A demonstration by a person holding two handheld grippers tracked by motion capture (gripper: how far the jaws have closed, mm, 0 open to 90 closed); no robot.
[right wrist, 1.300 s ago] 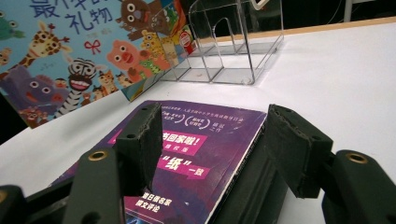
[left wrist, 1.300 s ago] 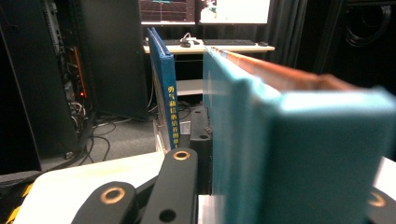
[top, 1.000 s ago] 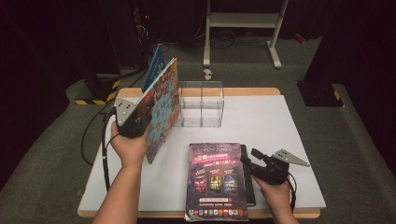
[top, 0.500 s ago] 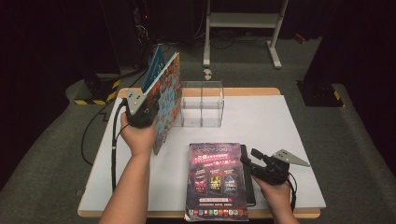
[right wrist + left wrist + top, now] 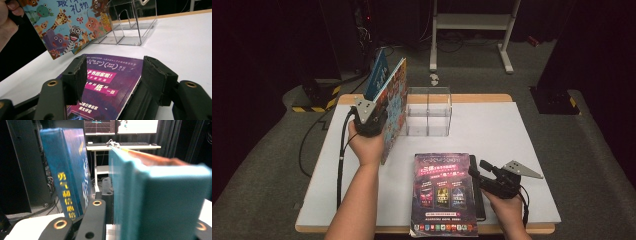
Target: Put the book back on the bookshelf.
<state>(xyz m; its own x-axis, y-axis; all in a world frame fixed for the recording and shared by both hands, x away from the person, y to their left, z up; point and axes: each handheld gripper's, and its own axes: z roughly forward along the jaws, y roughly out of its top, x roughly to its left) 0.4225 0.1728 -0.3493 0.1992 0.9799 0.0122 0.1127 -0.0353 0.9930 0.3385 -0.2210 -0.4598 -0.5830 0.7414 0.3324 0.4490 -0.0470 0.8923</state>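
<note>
Left gripper (image 5: 373, 119) fingers clamp the animal picture book (image 5: 395, 107) upright; it could knock over the leaning blue book (image 5: 68, 172). Right gripper (image 5: 486, 176) fingers hover apart over the purple book (image 5: 443, 192).

Dark room – grey carpet floor (image 5: 562, 75), white metal rack (image 5: 472, 22) behind the table.

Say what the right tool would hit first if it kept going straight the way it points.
Probably the purple book lying flat just under and ahead of the right tool; beyond it stands the clear acrylic organizer. Depth is hard to judge.
</note>
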